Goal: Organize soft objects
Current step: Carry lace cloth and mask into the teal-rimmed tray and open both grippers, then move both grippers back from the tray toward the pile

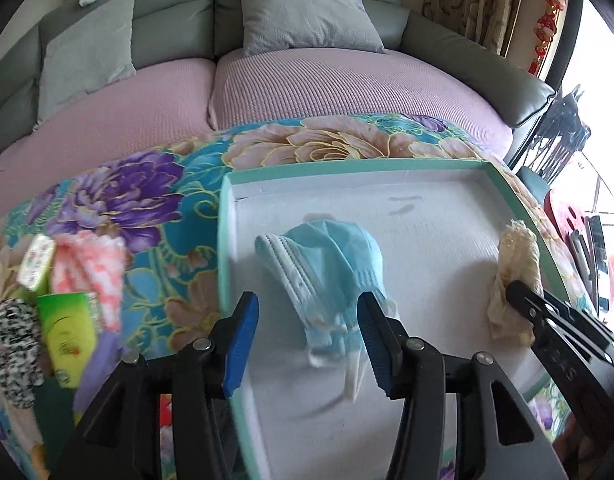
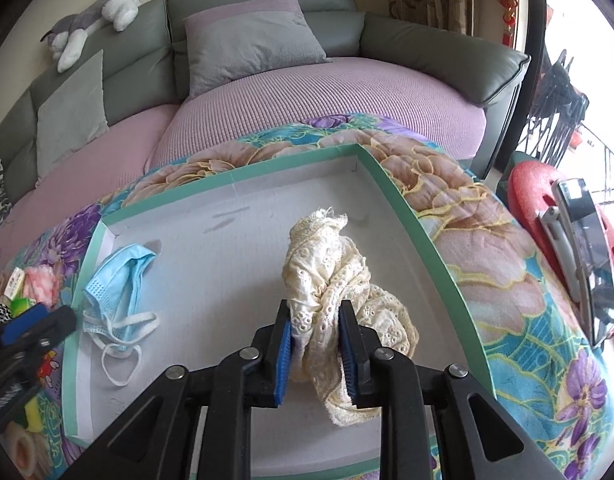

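Nearest you, your right gripper (image 2: 315,354) is pinching the lace cloth (image 2: 339,280) between its blue pads (image 2: 283,356), jaws drawn in close with only the fabric's thickness between them; the cloth is bunching above the pads and drooping in a tail below, resting on the white floor of the tray (image 2: 419,216) toward its right side. Judging by that slump, it is handling as light, limp and compressible, the eyelet holes likely to snag on a pad ridge, so you are better off holding a thick gathered fold, as now, than a single edge. Your left gripper (image 1: 307,340) is hanging open, jaws wide apart, holding nothing; its right pad is sitting just at or over the near edge of the mask (image 1: 327,264), and contact cannot be told. The mask is lying crumpled in the tray's left part, ear loops trailing toward you. It looks featherlight and floppy, the loops apt to catch, so take the pleated body rather than a loop. Left of the tray, on the floral cloth (image 1: 147,208), a pink towel (image 1: 91,268) and green packets (image 1: 67,320) are waiting. Beyond is a sofa (image 2: 307,96) with cushions.
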`<state>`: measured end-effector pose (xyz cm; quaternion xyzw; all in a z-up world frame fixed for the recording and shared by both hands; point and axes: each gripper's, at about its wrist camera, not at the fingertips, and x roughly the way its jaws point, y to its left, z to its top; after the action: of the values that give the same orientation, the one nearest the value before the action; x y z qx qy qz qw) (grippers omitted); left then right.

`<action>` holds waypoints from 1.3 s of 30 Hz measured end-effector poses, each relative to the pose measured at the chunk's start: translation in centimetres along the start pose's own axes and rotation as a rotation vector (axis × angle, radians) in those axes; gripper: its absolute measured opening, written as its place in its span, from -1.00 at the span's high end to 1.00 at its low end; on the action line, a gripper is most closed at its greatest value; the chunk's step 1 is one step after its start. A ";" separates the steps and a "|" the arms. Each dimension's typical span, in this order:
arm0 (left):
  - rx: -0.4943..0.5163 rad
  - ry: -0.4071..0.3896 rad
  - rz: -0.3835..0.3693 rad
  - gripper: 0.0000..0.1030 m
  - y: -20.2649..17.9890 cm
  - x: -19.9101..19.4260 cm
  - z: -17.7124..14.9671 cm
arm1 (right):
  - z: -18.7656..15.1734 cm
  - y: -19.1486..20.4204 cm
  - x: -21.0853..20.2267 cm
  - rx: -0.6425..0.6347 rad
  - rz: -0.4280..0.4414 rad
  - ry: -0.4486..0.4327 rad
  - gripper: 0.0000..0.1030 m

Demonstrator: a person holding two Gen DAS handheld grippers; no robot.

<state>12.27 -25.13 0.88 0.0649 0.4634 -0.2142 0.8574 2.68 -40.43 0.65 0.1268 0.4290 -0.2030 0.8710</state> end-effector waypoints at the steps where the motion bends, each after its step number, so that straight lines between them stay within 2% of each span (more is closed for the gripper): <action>1: -0.002 -0.011 0.004 -0.02 0.2 -0.6 -0.2 | 0.0 0.2 0.0 -0.009 -0.007 0.002 0.27; 2: -0.006 -0.021 0.006 -0.03 0.5 -1.0 -0.3 | 0.0 0.3 0.0 -0.019 -0.016 0.003 -0.10; 4: -0.022 -0.038 0.023 -0.04 1.3 -2.1 -0.7 | 0.0 0.7 -0.2 -0.047 -0.037 -0.001 -0.49; 6: -0.033 -0.049 0.048 -0.04 2.2 -3.1 -1.2 | 0.0 1.1 -0.5 -0.069 -0.058 -0.011 -0.54; 8: -0.043 -0.060 0.072 -0.04 2.9 -3.9 -1.5 | 0.0 1.2 -0.7 -0.075 -0.057 -0.016 -0.91; 9: -0.051 -0.068 0.081 -0.04 3.3 -4.3 -1.6 | 0.0 1.2 -0.7 -0.078 -0.055 -0.016 -1.00; 13: -0.073 -0.087 0.094 -0.05 4.3 -5.3 -2.0 | 0.0 1.5 -0.9 -0.087 -0.053 -0.023 -1.00; 15: -0.083 -0.088 0.107 -0.16 4.8 -5.6 -2.3 | 0.0 1.7 -0.9 -0.090 -0.057 -0.024 -1.00; 19: -0.112 -0.087 0.131 -0.23 5.9 -5.8 -2.8 | -0.2 2.0 -1.0 -0.093 -0.045 -0.021 -1.00; 23: -0.125 -0.095 0.170 -0.60 6.9 -6.0 -3.4 | -0.3 2.6 -1.1 -0.117 -0.058 -0.020 -1.00; 29: -0.160 -0.107 0.211 -0.90 8.5 -6.4 -3.9 | -0.4 3.5 -1.3 -0.139 -0.047 -0.018 -1.00; 37: -0.180 -0.138 0.255 -0.90 9.8 -7.9 -4.3 | -0.8 4.7 -1.9 -0.155 -0.026 0.005 -1.00; 39: -0.190 -0.152 0.270 -0.90 10.4 -8.5 -4.5 | -1.0 5.3 -1.9 -0.181 -0.059 0.021 -1.00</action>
<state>9.19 -11.76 4.43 0.0291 0.4023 -0.0566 0.9133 3.39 -34.92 1.80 0.0367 0.4583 -0.1877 0.8680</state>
